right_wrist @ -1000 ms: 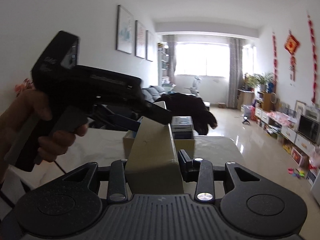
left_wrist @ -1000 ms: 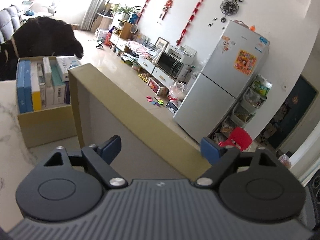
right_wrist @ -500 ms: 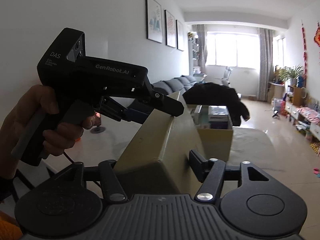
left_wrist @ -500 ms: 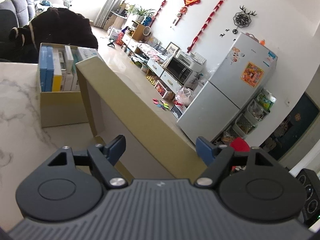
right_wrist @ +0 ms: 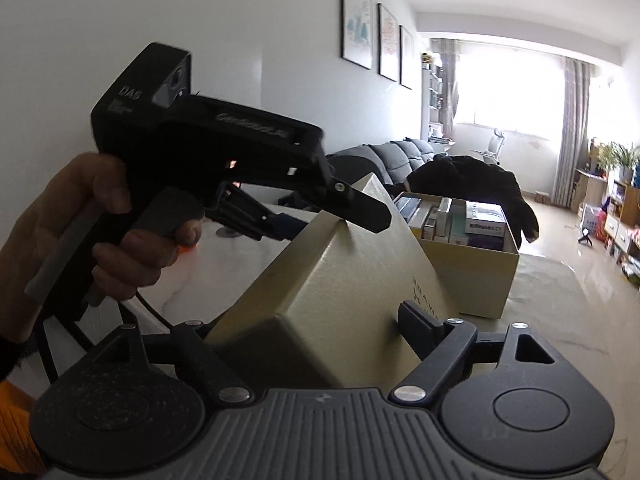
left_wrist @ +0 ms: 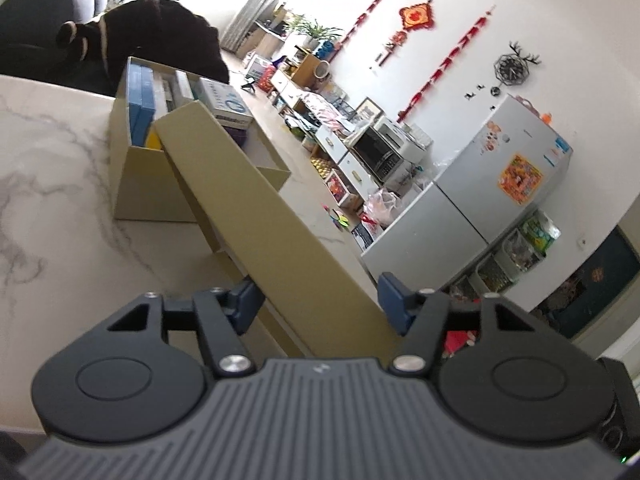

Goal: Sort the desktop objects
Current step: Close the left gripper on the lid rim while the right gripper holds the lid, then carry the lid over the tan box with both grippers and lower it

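A khaki cardboard lid (left_wrist: 256, 200) sits tilted between the two tools, near the front of the marble tabletop (left_wrist: 52, 200), its far end leaning toward an open box (left_wrist: 148, 188) of the same colour. That box stands further back on the tabletop and is packed with small packages (left_wrist: 224, 100) set on edge, blue ones at the left and a white one at the right. The left tool (left_wrist: 320, 300) straddles the lid's long upper edge: its jaws have just been closing, and its blue pads (left_wrist: 244, 300) lie close against either face of the lid, though whether they actually press on it cannot be told. In the right wrist view a hand (right_wrist: 80, 224) grips that tool's trigger at the left, and its upper finger lies on the lid's raised ridge. The right tool (right_wrist: 304, 320) has the lid's near corner between its fingers; its jaws have just been opening and stand spread, the right finger just beside the lid's printed face. Behind the box a dark garment (left_wrist: 160, 28) lies draped at the far edge of the tabletop.
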A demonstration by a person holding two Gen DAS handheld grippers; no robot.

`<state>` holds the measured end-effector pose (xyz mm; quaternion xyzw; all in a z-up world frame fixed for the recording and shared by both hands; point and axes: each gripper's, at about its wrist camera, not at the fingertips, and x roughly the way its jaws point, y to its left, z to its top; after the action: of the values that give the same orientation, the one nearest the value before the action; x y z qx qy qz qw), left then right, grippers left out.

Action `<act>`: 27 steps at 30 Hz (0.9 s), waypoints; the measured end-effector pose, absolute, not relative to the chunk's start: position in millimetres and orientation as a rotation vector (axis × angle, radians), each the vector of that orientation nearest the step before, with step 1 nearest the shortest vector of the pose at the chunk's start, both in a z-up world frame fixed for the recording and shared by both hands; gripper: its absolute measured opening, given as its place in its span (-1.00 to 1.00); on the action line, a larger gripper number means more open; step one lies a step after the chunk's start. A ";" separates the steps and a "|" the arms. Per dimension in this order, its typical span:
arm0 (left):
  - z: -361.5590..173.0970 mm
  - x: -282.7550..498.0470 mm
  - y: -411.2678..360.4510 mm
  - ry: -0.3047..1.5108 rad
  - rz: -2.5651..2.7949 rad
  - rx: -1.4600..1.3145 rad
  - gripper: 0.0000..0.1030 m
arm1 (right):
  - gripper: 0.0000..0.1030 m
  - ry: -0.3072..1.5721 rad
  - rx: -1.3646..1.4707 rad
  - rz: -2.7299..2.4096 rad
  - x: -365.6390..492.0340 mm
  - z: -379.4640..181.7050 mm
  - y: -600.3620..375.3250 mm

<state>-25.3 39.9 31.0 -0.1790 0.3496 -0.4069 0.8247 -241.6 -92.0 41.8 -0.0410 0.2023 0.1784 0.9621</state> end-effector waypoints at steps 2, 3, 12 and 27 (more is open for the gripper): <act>31.0 -26.8 42.4 0.738 -0.862 -0.383 0.13 | 0.65 0.415 -0.102 0.359 -243.2 40.7 -86.7; 31.8 -27.2 42.8 0.735 -0.863 -0.382 0.13 | 0.65 0.417 -0.103 0.358 -244.4 40.9 -85.1; 25.4 -32.6 58.6 0.737 -0.878 -0.388 0.10 | 0.63 0.442 -0.146 0.364 -251.1 40.8 -75.3; 19.0 -25.8 76.5 0.743 -0.874 -0.445 0.05 | 0.63 0.428 -0.200 0.353 -243.3 41.5 -60.7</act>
<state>-25.8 76.5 19.0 -0.2085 0.3484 -0.4099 0.8167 -243.3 -60.7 41.5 -0.0983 0.2110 0.1737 0.9569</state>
